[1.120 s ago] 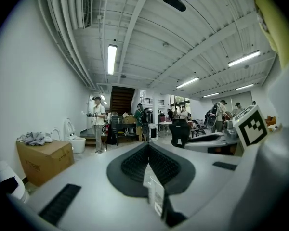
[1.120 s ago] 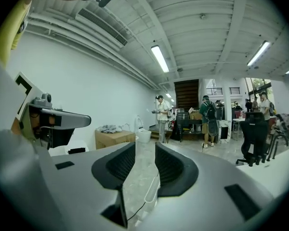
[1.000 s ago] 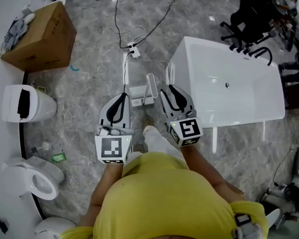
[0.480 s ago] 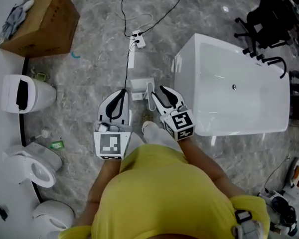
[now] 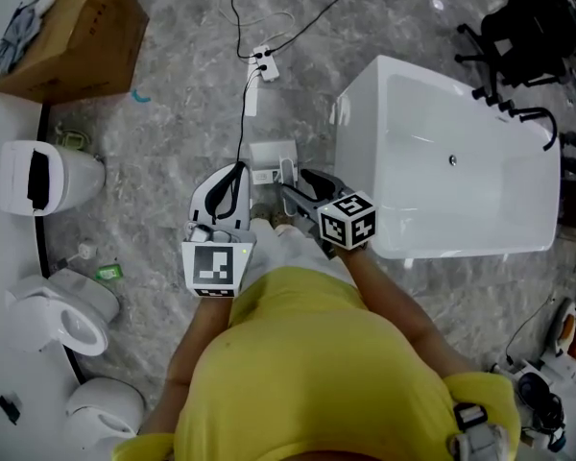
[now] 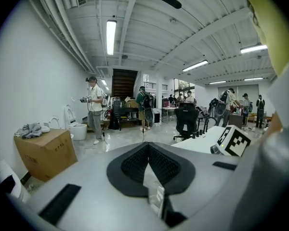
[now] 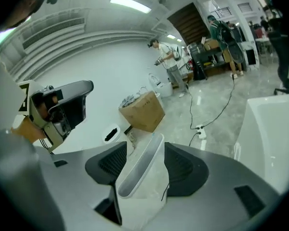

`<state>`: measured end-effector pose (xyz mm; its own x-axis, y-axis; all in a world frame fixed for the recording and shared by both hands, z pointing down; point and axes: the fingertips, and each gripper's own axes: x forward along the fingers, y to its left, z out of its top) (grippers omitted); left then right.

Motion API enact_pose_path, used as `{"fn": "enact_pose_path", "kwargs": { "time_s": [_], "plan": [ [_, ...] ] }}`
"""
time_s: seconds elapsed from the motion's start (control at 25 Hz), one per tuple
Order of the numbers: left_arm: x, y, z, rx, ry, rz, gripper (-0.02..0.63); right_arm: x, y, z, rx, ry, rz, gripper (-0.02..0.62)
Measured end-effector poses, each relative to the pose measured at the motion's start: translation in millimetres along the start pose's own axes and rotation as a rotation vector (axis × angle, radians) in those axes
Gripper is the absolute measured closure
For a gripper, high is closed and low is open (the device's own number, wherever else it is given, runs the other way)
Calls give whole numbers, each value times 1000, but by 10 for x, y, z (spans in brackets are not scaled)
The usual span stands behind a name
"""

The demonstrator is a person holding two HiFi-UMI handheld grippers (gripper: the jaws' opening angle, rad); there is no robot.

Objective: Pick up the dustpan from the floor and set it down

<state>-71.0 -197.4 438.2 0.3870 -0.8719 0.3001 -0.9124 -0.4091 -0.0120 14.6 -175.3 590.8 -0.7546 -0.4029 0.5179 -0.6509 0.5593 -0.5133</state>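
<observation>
Two grippers, one dustpan: I stand over a grey marbled floor [image 5: 163, 133] with my left gripper [image 5: 238, 168] and right gripper [image 5: 291, 181] held out side by side, each carrying one marker cube. The single white dustpan [image 5: 272, 154] sits on the floor just ahead of both, beside the bathtub [image 5: 360, 128], its one handle [image 5: 287, 169] standing upright.

In the right gripper view, my right gripper [image 7: 145, 146] has its jaws apart. They have just been opening, and the dustpan's handle [image 7: 140, 170] rises between the two ribbed pads with a gap on the right side, so they are not clamped on it. In the left gripper view, my left gripper [image 6: 147, 146] has its jaws closed tip to tip, with nothing held between them.

Around me the head view counts one white bathtub to my right and one cardboard box [image 5: 72, 36] at the far left with cloth on top. One power strip [image 5: 262, 62] lies with cables trailing across the floor. Three white toilets stand along the left wall: one with its lid down [image 5: 72, 182], one with its seat open [image 5: 62, 332] and one at the lower edge [image 5: 101, 413].
</observation>
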Motion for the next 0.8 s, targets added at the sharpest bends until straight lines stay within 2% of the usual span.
{"fn": "enact_pose_path", "kwargs": {
  "time_s": [0.2,0.52,0.64,0.8],
  "plan": [
    [84,-34,-40,-4,40,-51,603,116,-14,-246,101,97,56,333],
    [162,-45,-99,-1,76,-98,603,288,57,-426,289,181,210,324],
    [176,-66,-79,3,78,-108,603,324,88,-479,327,195,251,341],
    [205,-92,-41,11,76,-120,603,357,118,-476,386,185,310,399]
  ]
}}
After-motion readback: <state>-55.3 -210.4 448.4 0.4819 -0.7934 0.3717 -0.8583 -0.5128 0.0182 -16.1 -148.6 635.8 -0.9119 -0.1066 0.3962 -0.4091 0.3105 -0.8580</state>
